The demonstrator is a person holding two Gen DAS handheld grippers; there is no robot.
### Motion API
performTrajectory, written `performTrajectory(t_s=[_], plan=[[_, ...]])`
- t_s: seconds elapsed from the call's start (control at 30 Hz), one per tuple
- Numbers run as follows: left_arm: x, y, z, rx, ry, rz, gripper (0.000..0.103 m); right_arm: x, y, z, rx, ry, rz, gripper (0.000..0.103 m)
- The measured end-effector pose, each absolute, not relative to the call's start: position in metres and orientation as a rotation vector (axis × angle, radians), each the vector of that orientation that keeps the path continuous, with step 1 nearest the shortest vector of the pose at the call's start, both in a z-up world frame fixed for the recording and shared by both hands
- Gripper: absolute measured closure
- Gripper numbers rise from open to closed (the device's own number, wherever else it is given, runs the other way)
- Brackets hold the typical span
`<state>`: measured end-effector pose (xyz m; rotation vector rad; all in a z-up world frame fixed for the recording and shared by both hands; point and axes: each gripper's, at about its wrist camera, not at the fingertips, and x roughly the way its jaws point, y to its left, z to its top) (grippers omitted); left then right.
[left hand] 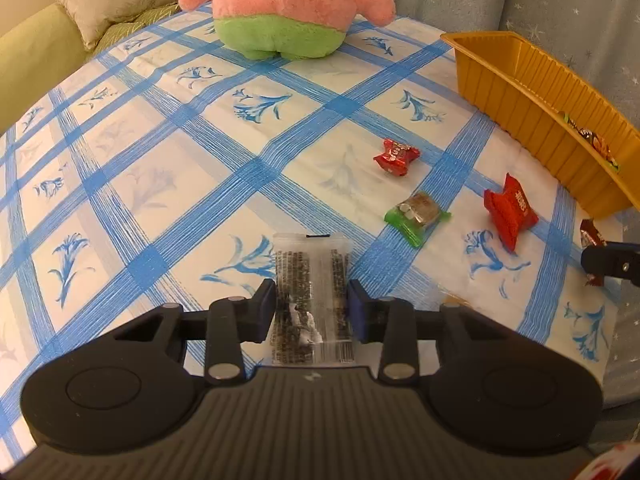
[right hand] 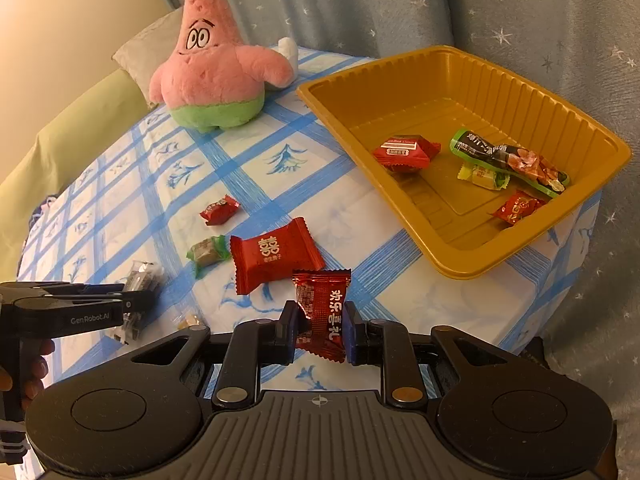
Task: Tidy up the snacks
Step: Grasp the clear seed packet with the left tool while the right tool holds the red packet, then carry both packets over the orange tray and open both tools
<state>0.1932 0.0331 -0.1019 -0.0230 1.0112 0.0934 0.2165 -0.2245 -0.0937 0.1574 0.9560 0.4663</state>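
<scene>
Blue-checked tablecloth (right hand: 256, 152) covers the table in front of a grey star-pattern curtain (right hand: 520, 20). At the upper left sits a pink star plush toy (right hand: 212, 68). At the right stands a golden plastic tray (right hand: 592, 148) with five wrapped snacks inside. The left gripper (left hand: 312, 312) has its pads against the sides of a clear seaweed packet (left hand: 310, 280) at lower centre. The right gripper (right hand: 320, 330) is clamped on a dark red candy packet (right hand: 322, 308). Near the centre lie a big red candy (right hand: 276, 256), a green-wrapped sweet (right hand: 208, 254) and a small red candy (right hand: 220, 210).

Glossy ribbed plastic tray (right hand: 472, 80), fuzzy plush toy (right hand: 216, 76), shiny foil wrappers (right hand: 276, 260)
</scene>
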Motion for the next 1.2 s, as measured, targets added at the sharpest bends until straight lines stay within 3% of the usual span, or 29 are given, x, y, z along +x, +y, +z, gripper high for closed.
performTrajectory(t_s=[0.6, 1.2], plan=[[0.161, 0.029, -0.054, -0.086, 0.924, 0.104, 0.07, 0.204, -0.226, -0.075, 0.166, 0.912, 0.53, 0.08], [0.17, -0.059, -0.001, -0.126, 0.834, 0.019, 0.07, 0.209, -0.28, -0.038, 0.155, 0.828, 0.554, 0.08]])
